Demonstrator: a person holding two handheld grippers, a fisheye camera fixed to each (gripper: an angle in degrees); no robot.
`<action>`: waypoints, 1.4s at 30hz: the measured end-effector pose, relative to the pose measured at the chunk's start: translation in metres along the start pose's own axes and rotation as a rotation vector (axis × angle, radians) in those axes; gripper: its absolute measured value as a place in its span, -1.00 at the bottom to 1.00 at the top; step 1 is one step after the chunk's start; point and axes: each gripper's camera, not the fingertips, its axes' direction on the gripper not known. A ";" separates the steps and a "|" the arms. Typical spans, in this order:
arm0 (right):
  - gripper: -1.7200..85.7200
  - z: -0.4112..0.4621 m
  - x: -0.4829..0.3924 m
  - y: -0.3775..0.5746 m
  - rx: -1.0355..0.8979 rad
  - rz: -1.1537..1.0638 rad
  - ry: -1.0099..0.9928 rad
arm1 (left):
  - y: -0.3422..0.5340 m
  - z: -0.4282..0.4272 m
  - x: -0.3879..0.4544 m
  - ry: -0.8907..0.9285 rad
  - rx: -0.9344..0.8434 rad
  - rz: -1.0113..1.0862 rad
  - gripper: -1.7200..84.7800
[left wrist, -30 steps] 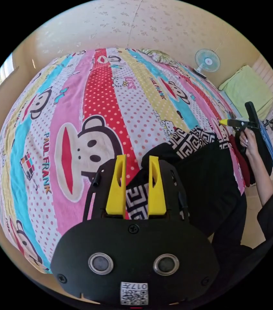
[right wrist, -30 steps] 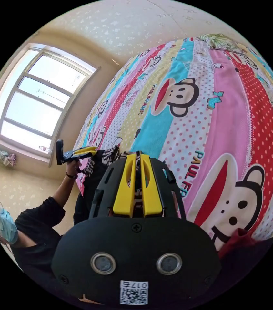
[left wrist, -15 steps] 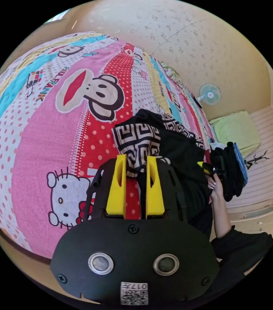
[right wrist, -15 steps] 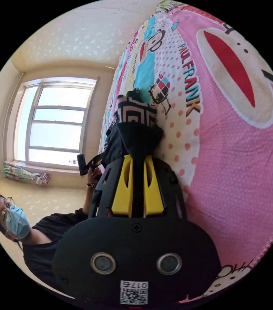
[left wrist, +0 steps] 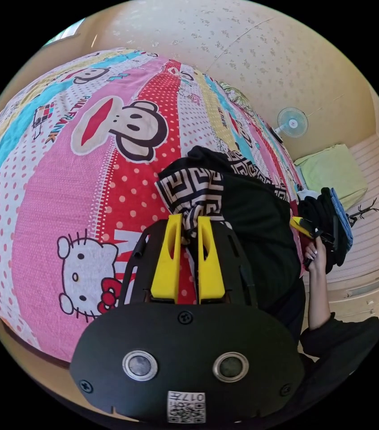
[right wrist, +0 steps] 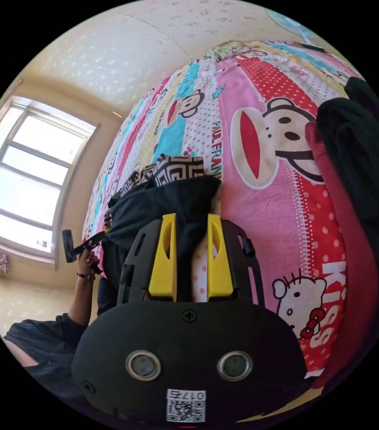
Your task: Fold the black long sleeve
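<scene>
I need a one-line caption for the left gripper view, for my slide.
Left tongs pinch the patterned hem of the black long sleeve on the cartoon bedsheet.

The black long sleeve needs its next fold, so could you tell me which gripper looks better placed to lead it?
Probably left: the left gripper pinches the patterned edge of the black long sleeve, while the right gripper stands open.

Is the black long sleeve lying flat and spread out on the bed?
No, the black long sleeve sits bunched in a heap on the bed.
</scene>
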 end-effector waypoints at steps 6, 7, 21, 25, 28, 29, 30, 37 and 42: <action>-0.71 0.049 0.011 -0.017 -0.218 -0.046 -0.010 | -0.003 -0.007 0.011 -0.041 -0.009 0.018 -0.81; -0.75 0.051 0.013 -0.015 -0.215 -0.063 0.006 | -0.003 -0.010 0.011 -0.038 -0.016 0.015 -0.80; -0.82 0.003 0.019 0.173 -0.124 -0.063 0.001 | 0.129 -0.046 0.054 0.090 -0.024 -0.015 -0.73; -0.88 -0.003 0.016 0.180 -0.171 -0.018 -0.071 | 0.126 -0.046 0.066 0.141 -0.129 -0.045 -0.92; -0.90 -0.038 -0.011 0.171 -0.137 -0.085 0.013 | 0.117 -0.091 0.085 0.148 -0.083 0.007 -0.96; -0.90 -0.045 -0.017 0.168 -0.134 -0.107 0.032 | 0.109 -0.114 0.095 0.140 -0.065 0.045 -0.96; -0.90 -0.055 -0.028 0.160 -0.131 -0.143 0.056 | 0.098 -0.136 0.106 0.123 -0.041 0.081 -0.97; -0.90 -0.064 -0.038 0.076 -0.017 -0.190 0.092 | 0.002 -0.190 0.140 0.026 0.108 0.217 -0.95; -0.81 -0.034 0.012 0.039 -0.053 -0.069 -0.002 | -0.047 -0.154 0.106 0.090 0.010 0.134 -0.82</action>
